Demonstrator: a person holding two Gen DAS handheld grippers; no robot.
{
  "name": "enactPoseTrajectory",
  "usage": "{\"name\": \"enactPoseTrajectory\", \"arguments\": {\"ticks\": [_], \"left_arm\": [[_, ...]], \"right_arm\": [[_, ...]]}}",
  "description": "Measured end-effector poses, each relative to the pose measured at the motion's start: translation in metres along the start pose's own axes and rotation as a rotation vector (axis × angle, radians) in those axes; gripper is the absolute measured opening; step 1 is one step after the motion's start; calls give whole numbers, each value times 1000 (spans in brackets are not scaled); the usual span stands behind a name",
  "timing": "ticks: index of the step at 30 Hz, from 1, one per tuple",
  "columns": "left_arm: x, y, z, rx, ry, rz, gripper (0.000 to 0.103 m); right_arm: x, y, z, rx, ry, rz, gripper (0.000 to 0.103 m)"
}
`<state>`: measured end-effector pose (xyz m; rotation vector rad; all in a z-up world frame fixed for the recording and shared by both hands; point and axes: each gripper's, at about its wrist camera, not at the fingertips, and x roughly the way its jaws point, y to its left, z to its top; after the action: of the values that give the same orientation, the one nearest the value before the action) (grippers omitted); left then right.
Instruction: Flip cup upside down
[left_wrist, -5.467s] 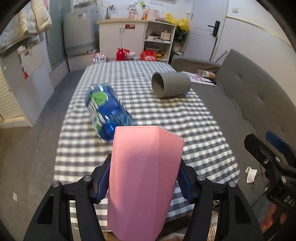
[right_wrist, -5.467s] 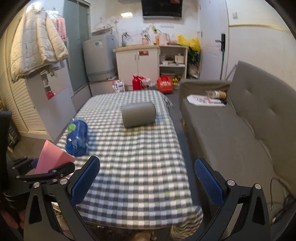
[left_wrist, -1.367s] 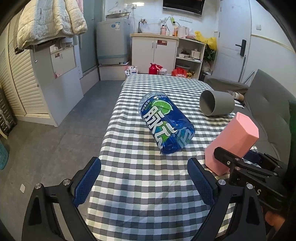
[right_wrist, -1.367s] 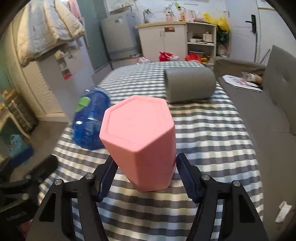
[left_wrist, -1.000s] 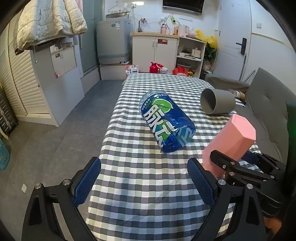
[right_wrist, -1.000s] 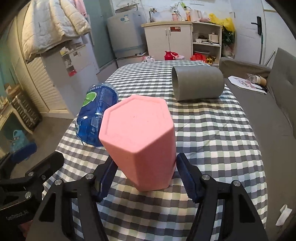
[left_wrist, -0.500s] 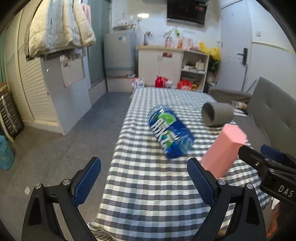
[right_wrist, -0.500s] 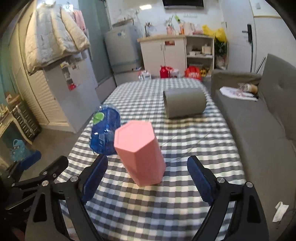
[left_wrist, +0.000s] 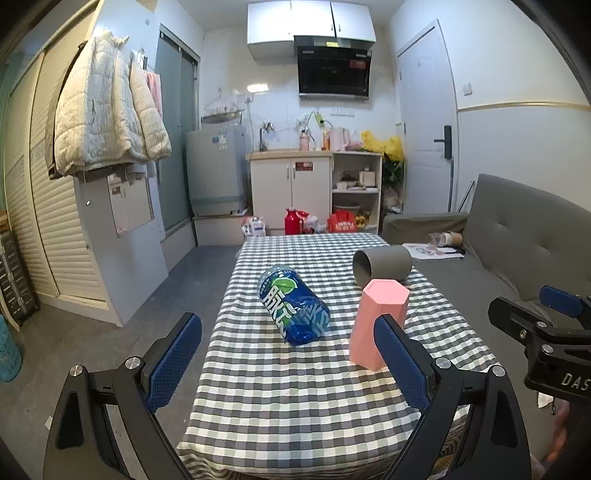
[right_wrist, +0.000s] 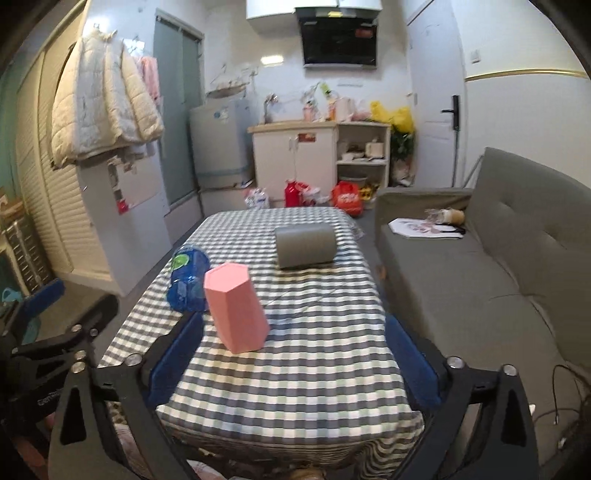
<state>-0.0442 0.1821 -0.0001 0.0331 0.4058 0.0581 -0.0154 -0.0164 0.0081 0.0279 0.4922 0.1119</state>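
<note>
A pink hexagonal cup (left_wrist: 376, 321) stands upside down on the checked tablecloth (left_wrist: 295, 387), its closed base on top; it also shows in the right wrist view (right_wrist: 238, 308). My left gripper (left_wrist: 288, 358) is open and empty, held back from the table's near edge. My right gripper (right_wrist: 293, 354) is open and empty, also back from the table, with the cup ahead and a little left of it. Neither touches the cup.
A blue drink bottle (left_wrist: 295, 308) lies on its side left of the cup. A grey cylindrical cup (left_wrist: 382, 263) lies on its side farther back. A grey sofa (right_wrist: 480, 266) runs along the table's right side. Cabinets and a fridge stand at the far wall.
My right gripper has let go of the pink cup, which now stands upside down on the table. Both grippers have pulled back and up from the table.
</note>
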Motion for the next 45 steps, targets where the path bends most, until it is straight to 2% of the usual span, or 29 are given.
{"name": "enactPoseTrajectory", "arguments": {"ticks": [1,5,33,45], "left_arm": [[-2,1,-2,-2,-4,1,103],[-7,3,-3,-6,-19,-6,103],[4,-1,-7,2,52,-23,103],[1,0,-7,1,32,-28,103]], "right_arm": [[-1,0,-3,2,-7,-13,103],[1,6,-9,-14,6,-38,103],[3,0,-13,-9,10,-32,103],[2,-2,-13,-5,10,-38,103]]}}
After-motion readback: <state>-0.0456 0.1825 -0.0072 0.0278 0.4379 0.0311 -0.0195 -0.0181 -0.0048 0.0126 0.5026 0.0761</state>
